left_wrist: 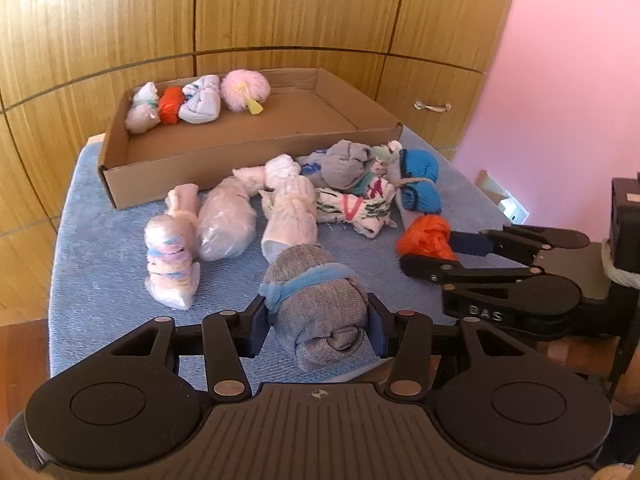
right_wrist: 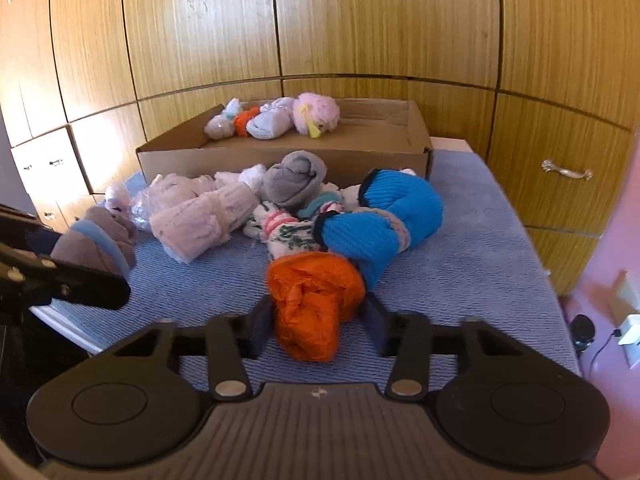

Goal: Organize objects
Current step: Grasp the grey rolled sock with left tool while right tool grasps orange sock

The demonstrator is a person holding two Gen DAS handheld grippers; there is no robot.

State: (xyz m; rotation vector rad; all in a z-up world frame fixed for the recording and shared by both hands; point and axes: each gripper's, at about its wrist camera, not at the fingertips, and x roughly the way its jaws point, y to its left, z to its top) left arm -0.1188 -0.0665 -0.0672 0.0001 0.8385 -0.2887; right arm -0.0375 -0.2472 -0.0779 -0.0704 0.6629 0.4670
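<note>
The blue-covered tabletop [left_wrist: 100, 264] fills mid-frame, and the cardboard box [left_wrist: 168, 160] sits upper centre with four sock bundles [left_wrist: 192, 104] lined along its far wall, likely the sorted ones. The loose pile [left_wrist: 320, 184] waits just in front of it. Lower centre of the left view, the left gripper [left_wrist: 318, 330] has its fingers clamped on the grey sock roll [left_wrist: 320, 300]. In the right view, the right gripper [right_wrist: 316, 320] has its fingers pressed tight on the orange bundle [right_wrist: 314, 300], both probably box-bound
</note>
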